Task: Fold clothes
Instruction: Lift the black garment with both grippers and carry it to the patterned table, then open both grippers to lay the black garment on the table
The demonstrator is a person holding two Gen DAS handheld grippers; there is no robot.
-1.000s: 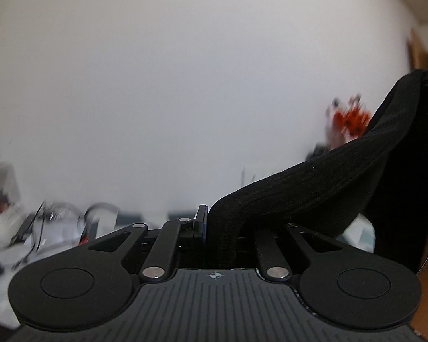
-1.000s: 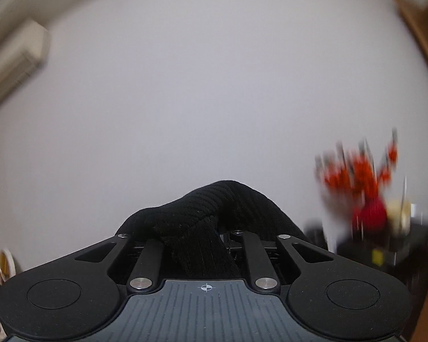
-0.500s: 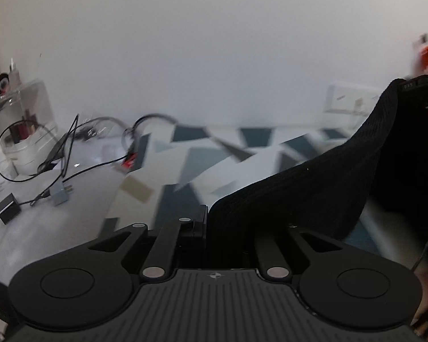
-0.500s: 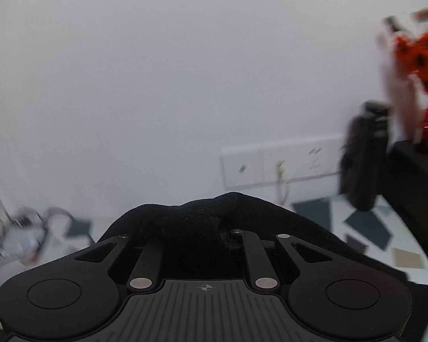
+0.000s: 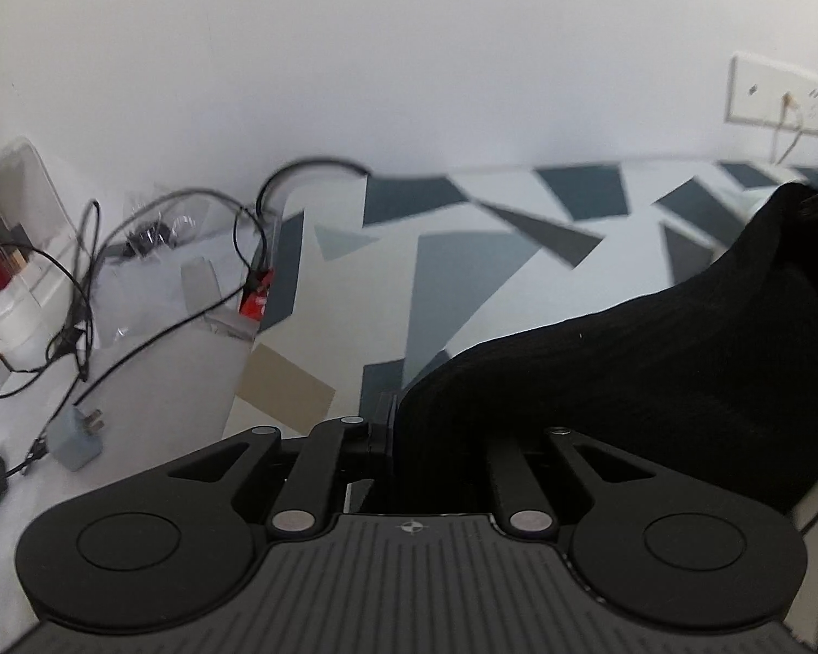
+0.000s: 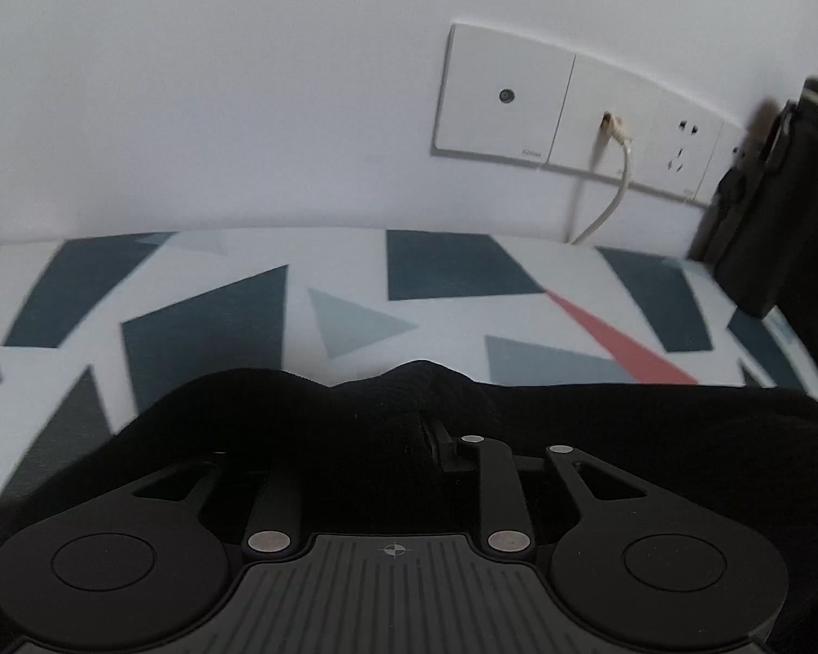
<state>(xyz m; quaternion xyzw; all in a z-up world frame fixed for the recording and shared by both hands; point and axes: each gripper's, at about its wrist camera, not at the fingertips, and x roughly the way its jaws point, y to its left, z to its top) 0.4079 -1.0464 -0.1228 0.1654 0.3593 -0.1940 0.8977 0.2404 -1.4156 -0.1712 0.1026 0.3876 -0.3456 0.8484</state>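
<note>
A black ribbed knit garment (image 5: 654, 370) runs from my left gripper (image 5: 436, 428) off to the right and rests on the patterned tablecloth (image 5: 463, 272). The left jaws are opening slightly but still pinch the fabric's edge. In the right wrist view the same garment (image 6: 627, 419) lies slumped over my right gripper (image 6: 387, 428) and hides its left finger. The right jaws are opening, with the knit still lying between them and a small gap showing at the right finger (image 6: 439, 441). Both grippers point down at the tablecloth (image 6: 245, 327).
Black cables (image 5: 82, 294), a grey plug adapter (image 5: 76, 436) and a clear plastic box (image 5: 11, 229) crowd the white surface left of the cloth. Wall sockets (image 6: 572, 103) with a white cord (image 6: 611, 191) sit behind. A black bottle (image 6: 769, 207) stands at the far right.
Both grippers swung down from facing the wall to the table, carrying the garment, which now rests on the cloth. The right jaws have spread apart; the left grip looks almost unchanged.
</note>
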